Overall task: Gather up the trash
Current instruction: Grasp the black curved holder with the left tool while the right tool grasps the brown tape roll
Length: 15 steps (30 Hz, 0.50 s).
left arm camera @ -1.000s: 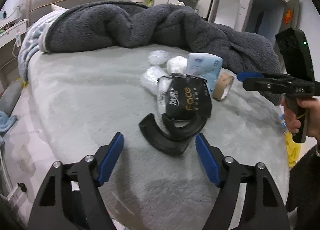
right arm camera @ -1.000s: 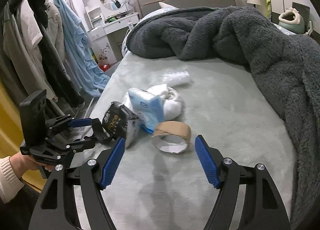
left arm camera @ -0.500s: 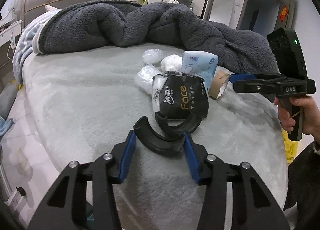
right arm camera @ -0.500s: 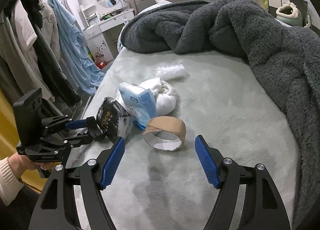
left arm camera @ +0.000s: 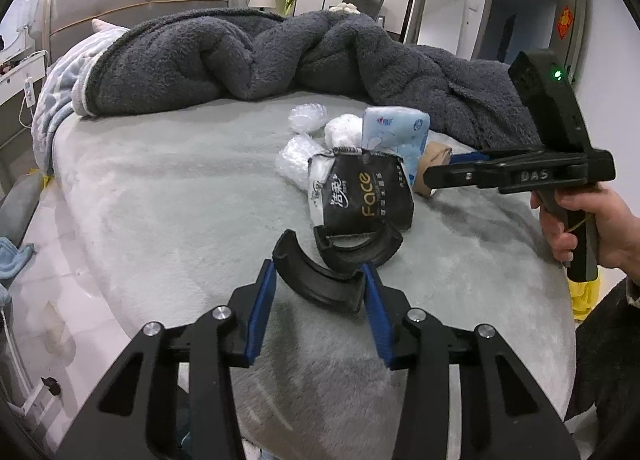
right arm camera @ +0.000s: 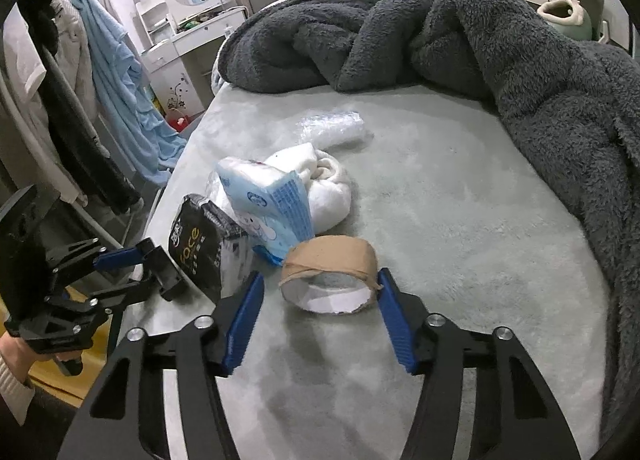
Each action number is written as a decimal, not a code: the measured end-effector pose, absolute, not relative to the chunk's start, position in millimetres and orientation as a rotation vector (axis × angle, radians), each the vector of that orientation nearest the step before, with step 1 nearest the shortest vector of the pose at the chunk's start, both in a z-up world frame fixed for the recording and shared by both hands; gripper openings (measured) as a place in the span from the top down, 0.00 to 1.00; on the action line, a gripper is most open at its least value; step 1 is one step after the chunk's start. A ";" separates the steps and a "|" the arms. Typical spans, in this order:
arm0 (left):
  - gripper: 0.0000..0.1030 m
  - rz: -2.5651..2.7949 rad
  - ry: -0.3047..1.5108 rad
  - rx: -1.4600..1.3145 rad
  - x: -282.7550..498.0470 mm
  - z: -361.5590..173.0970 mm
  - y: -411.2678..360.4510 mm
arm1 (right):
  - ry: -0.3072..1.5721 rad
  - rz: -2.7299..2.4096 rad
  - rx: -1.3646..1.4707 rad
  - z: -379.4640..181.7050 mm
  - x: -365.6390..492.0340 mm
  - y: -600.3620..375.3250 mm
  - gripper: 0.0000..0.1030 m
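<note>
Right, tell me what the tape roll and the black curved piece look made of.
Tape roll: brown paper or kraft tape on a white-lined card core, matte, with a frayed edge. Black curved piece: apparently moulded plastic or rubber, dull, with a ridged channel; which cannot be told.

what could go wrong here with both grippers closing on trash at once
1. The left gripper has just been closing on the near black curved piece; the second curved piece overlaps it and may get dragged.
2. The right gripper has just been closing around the cardboard tape roll; only one pad looks in contact, so it may squash or slip.
</note>
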State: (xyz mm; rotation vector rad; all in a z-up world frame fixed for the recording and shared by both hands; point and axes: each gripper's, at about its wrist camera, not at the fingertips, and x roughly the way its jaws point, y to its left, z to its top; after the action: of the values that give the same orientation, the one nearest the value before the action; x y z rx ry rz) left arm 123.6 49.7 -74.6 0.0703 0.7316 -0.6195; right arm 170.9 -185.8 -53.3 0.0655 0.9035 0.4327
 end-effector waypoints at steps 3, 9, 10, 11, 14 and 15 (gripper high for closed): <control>0.55 -0.615 0.722 0.064 121.0 -71.1 52.3 | 0.905 0.406 0.065 -52.9 173.0 -186.2 0.54; 0.55 -0.578 0.699 0.065 116.2 -62.8 58.1 | 0.880 0.371 0.063 -40.7 171.6 -184.1 0.54; 0.55 -0.570 0.698 0.063 115.9 -62.1 59.8 | 0.876 0.358 0.052 -38.7 171.5 -182.7 0.54; 0.55 -0.562 0.698 0.060 115.3 -60.8 60.8 | 0.871 0.349 0.042 -37.1 170.9 -181.9 0.55; 0.55 -0.532 0.698 0.044 113.3 -57.7 65.8 | 0.845 0.338 0.022 -29.1 166.4 -176.8 0.55; 0.55 -0.516 0.699 0.045 112.2 -56.9 67.2 | 0.827 0.336 0.014 -24.2 163.9 -173.4 0.55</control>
State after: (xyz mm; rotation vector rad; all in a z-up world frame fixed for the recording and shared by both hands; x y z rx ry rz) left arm 112.2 67.2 -56.9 0.0453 0.6994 -0.5159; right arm 163.9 -173.4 -24.2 0.0144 0.8266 0.3362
